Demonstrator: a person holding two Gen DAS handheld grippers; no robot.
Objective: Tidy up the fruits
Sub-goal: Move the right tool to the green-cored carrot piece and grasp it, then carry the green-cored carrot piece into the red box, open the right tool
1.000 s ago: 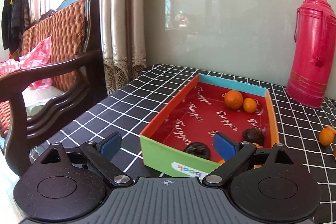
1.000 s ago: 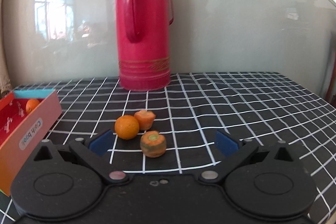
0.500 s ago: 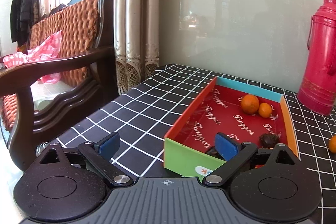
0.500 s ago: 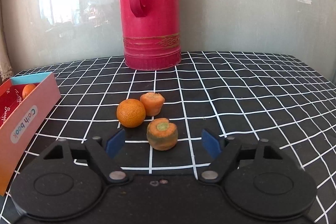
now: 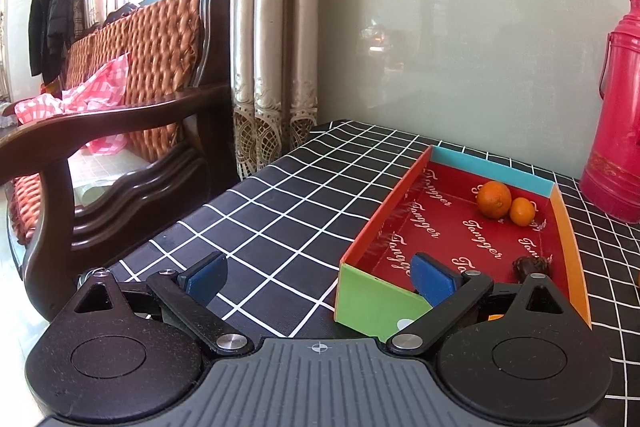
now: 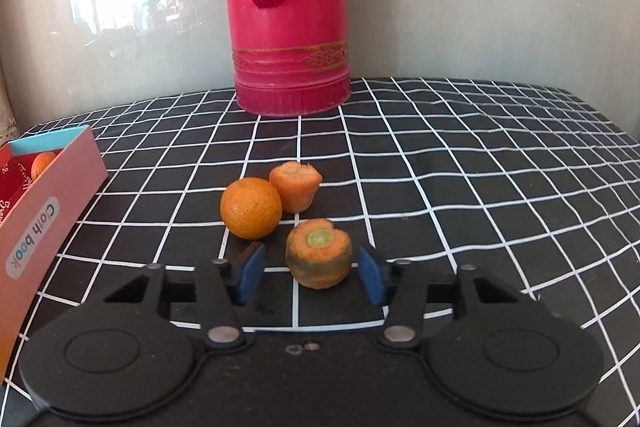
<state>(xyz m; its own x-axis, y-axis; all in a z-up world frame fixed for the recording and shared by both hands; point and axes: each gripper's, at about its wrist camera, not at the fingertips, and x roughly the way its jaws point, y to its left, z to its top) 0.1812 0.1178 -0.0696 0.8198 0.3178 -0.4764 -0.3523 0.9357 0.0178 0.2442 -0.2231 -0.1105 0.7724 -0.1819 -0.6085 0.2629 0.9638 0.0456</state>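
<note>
In the right wrist view my right gripper [image 6: 312,273] is open, its blue pads on either side of a carrot stub [image 6: 319,253] on the checked tablecloth, not touching it. A tangerine [image 6: 251,207] and a second carrot piece [image 6: 296,185] lie just beyond. In the left wrist view my left gripper [image 5: 320,277] is open and empty, low at the table's left front, its right pad in front of the red-lined box [image 5: 380,301]. The box holds two tangerines [image 5: 494,199] [image 5: 522,211] and a dark fruit [image 5: 529,265].
A tall red thermos [image 6: 288,7] stands at the back near the wall, also seen in the left wrist view [image 5: 616,131]. The box's side wall [image 6: 36,227] is at left in the right wrist view. A wooden sofa [image 5: 120,131] stands left of the table.
My right gripper has moved forward and narrowed around the near carrot stub. My left gripper has drawn back and left, away from the box.
</note>
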